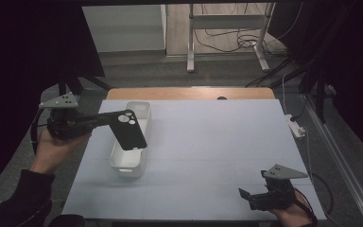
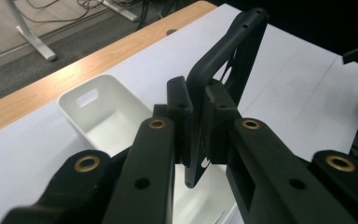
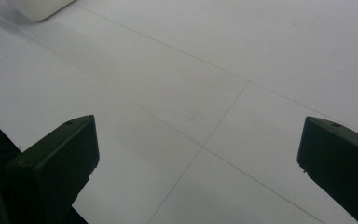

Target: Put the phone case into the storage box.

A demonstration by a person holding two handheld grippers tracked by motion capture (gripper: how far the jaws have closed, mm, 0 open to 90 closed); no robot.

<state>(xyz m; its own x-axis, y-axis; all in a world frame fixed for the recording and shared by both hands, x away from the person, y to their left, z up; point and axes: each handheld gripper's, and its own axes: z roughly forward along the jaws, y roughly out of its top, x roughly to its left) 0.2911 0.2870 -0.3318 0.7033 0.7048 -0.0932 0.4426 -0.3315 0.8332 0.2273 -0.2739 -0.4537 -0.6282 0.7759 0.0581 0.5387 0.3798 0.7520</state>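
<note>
My left gripper is shut on a black phone case, pinching its top edge so the case hangs tilted over the white bin. In the left gripper view the jaws clamp the case edge-on at my left gripper, with the white bin below. At the table's near right corner my right gripper is held low, its jaws wide apart. In the right gripper view my right gripper stands open over bare white table with nothing between the jaws.
The white mat covers the table; a wooden strip shows at its far edge. A corner of the bin appears far off in the right gripper view. A desk frame and cables lie on the floor beyond.
</note>
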